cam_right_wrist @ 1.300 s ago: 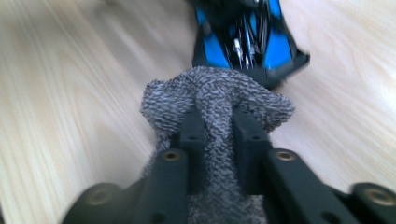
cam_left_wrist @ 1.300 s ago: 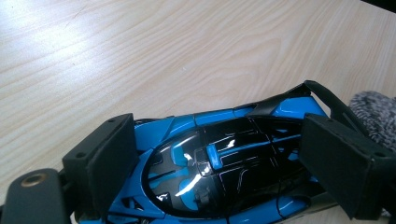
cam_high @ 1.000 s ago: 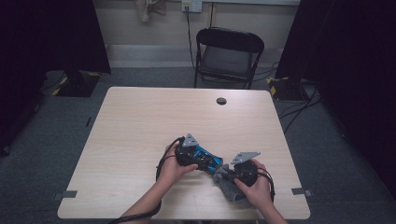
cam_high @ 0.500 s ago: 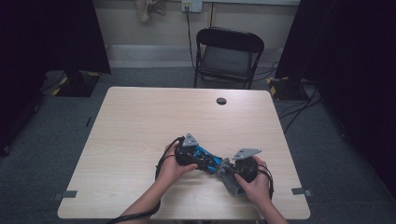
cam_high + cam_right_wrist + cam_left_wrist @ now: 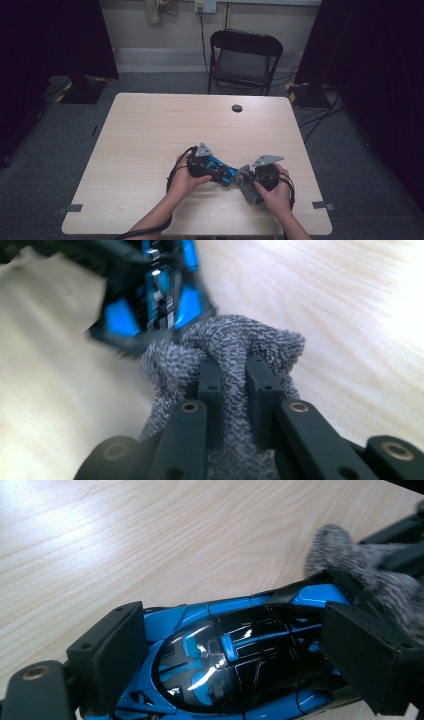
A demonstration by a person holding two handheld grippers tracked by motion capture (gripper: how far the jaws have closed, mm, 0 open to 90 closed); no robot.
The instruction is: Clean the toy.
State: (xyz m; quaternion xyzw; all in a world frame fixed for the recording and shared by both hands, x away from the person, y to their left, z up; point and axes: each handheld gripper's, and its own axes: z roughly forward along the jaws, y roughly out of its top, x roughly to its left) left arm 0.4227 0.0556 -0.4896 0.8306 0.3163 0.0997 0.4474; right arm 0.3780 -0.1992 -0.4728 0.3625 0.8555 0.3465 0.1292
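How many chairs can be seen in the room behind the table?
1. A black folding chair stands on the floor just past the far edge of the table. The dark sides of the room may hide others.

Table [image 5: 150,130] evenly lit from above, surroundings dark; glare on toy car [image 5: 235,665]; right gripper view motion-blurred.

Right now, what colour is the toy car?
The toy car is bright blue with glossy black panels, clearest in the left gripper view.
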